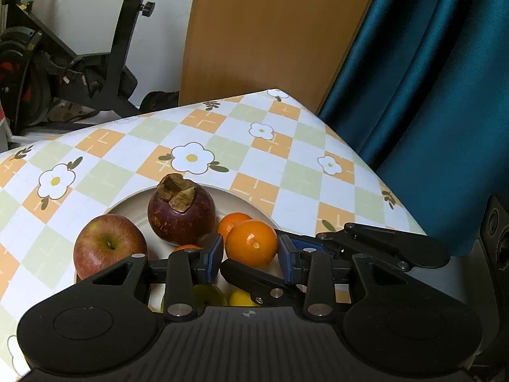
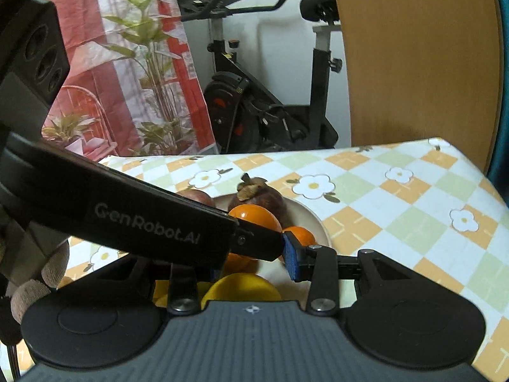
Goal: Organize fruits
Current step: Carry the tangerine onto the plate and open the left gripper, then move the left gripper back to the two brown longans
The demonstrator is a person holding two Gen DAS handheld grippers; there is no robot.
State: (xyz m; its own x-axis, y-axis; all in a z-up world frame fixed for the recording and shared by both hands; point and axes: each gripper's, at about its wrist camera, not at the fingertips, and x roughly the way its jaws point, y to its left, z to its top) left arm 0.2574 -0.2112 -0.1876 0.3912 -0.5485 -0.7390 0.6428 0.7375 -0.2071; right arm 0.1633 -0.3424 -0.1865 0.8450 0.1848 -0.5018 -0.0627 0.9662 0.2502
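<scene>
Behind your table you see an exercise bike (image 2: 264, 95) against the white wall. A wooden board (image 1: 273, 31) stands beside a teal curtain (image 1: 429, 79); a floral-print hanging (image 2: 133, 63) covers the left.

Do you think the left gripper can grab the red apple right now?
Probably not straight away. The left gripper sits around an orange, with the right gripper's finger crossing in front. The red apple lies off to its left on the plate, uncovered, so a sideways shift should reach it.

Plate (image 1: 248, 205) held apple (image 1: 108, 243) left, mangosteen (image 1: 179, 211) far centre, oranges (image 1: 251, 246) right, lemon (image 2: 243, 288) nearest.
</scene>
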